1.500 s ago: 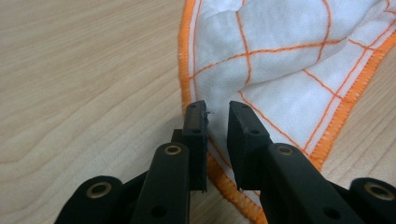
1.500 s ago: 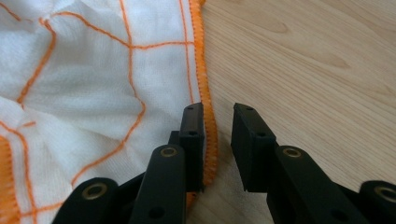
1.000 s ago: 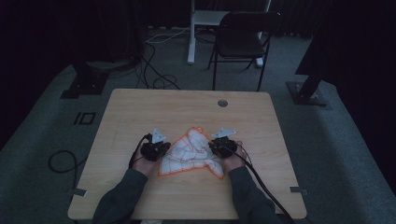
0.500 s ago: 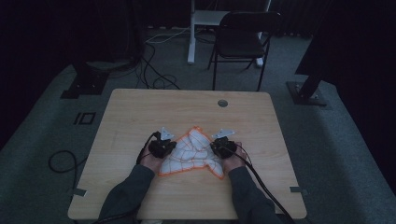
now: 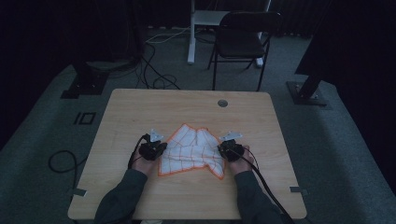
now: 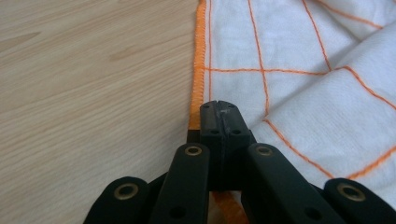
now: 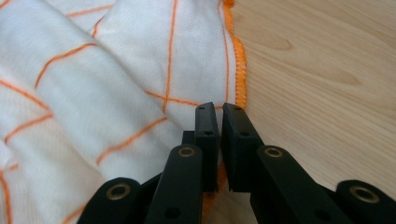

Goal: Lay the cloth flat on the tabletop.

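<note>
At the cloth's (image 5: 194, 149) side edges, left gripper (image 5: 161, 148) and right gripper (image 5: 223, 148) lie low, both clamping its hem.

room dim | grey carpet floor (image 5: 56, 196) | black folding chair (image 5: 243, 39)

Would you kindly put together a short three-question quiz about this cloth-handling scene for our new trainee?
1. True or false: the left gripper has its jaws pressed together at the cloth edge.
2. What colour is the cloth's hem? A green, B orange, C blue.
3. What stands beyond the far edge of the table?

Key
1. True: it is shut on the hem, as is the right gripper, whose jaws have just been closing.
2. B.
3. A black folding chair.
</note>
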